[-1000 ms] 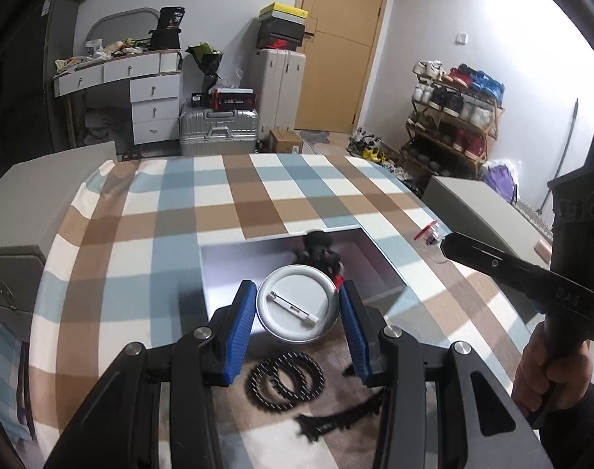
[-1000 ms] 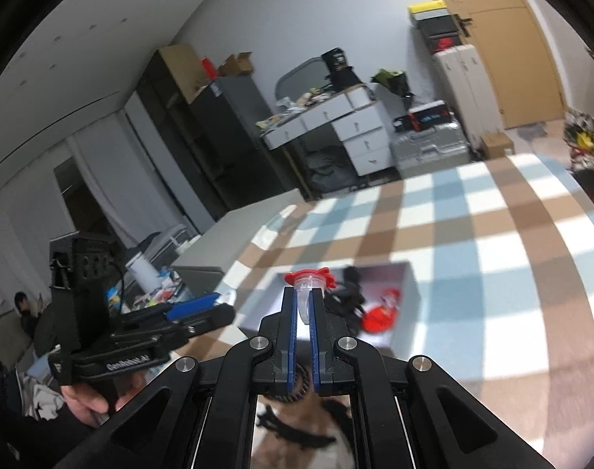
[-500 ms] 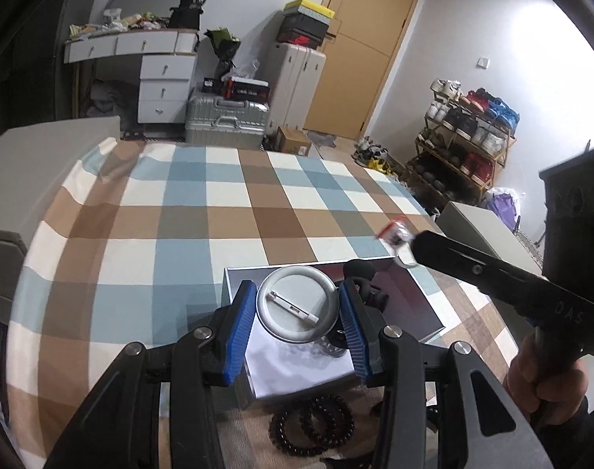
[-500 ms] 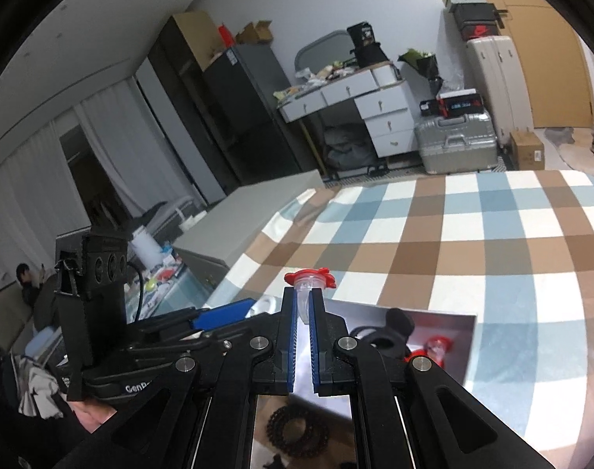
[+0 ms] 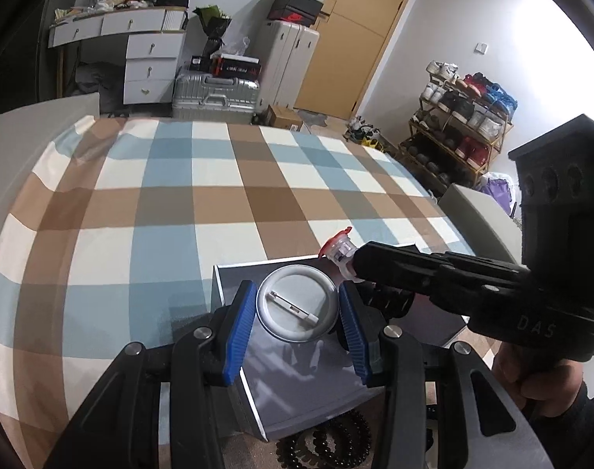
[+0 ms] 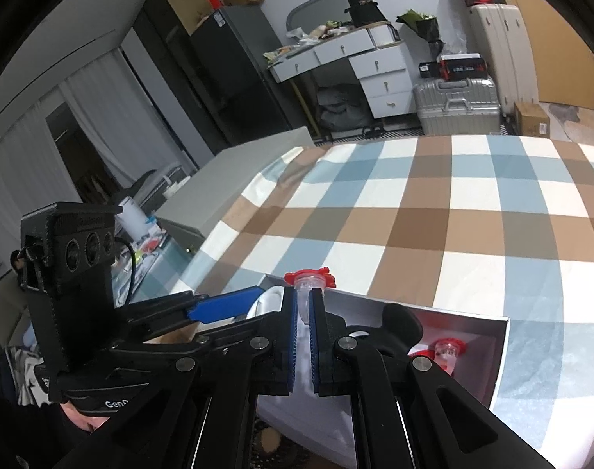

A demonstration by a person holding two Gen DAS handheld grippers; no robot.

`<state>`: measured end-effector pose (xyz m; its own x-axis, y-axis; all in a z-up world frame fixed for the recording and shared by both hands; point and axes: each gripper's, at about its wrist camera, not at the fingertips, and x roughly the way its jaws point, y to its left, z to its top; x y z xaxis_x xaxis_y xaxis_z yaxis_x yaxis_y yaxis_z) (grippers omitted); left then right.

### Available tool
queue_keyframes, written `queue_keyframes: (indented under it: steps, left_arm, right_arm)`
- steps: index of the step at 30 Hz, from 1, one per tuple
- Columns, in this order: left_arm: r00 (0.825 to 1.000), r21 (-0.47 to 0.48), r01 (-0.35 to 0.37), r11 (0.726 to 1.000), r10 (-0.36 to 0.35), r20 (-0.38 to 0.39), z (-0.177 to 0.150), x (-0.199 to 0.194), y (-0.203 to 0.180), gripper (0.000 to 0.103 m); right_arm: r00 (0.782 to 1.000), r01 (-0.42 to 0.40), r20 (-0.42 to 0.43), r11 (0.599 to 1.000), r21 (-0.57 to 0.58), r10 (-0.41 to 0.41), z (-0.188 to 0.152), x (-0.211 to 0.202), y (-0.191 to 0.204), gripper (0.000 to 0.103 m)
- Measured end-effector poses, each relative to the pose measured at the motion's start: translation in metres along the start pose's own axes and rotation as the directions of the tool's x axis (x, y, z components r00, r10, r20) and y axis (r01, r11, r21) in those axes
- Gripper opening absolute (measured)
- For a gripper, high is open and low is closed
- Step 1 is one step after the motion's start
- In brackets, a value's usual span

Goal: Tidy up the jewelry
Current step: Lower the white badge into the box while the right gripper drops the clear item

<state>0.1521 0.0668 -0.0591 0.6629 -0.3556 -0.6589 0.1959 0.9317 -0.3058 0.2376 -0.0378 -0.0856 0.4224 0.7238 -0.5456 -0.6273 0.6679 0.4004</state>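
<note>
My left gripper is shut on a round silver pin badge, its back and pin facing me, held over the grey open box. My right gripper is shut on a small clear vial with a red cap, held above the box's far-left rim; the vial also shows in the left wrist view. A second red-capped vial and a black hair claw lie inside the box. Black spiral hair ties lie on the cloth in front of the box.
The box sits on a table with a blue, brown and white checked cloth. Grey cabinets flank the table. Suitcases, a white desk and a shoe rack stand in the room behind.
Both grippers have moved forward over the box while holding their items. The right gripper with the vial has come closer to the left gripper and the badge.
</note>
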Motion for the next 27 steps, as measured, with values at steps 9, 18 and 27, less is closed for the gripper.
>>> queue_keyframes:
  steps: [9,18,27]
  left_arm:
    - [1.0,0.01,0.007,1.0,-0.006,-0.002,0.003,0.002,-0.003,0.037]
    - [0.999,0.009,0.036,0.999,-0.036,-0.017,0.009,0.003,-0.007,0.046]
    - [0.999,0.04,0.043,0.998,-0.044,0.02,0.008,-0.013,-0.015,0.063]
  right_arm:
    - [1.0,0.004,-0.004,1.0,0.02,-0.004,-0.003,0.001,-0.006,0.006]
    - [1.0,0.011,0.008,0.999,0.038,-0.012,-0.003,-0.005,-0.008,0.009]
    - [0.993,0.034,0.115,0.998,0.06,-0.041,-0.011,-0.049,-0.009,0.044]
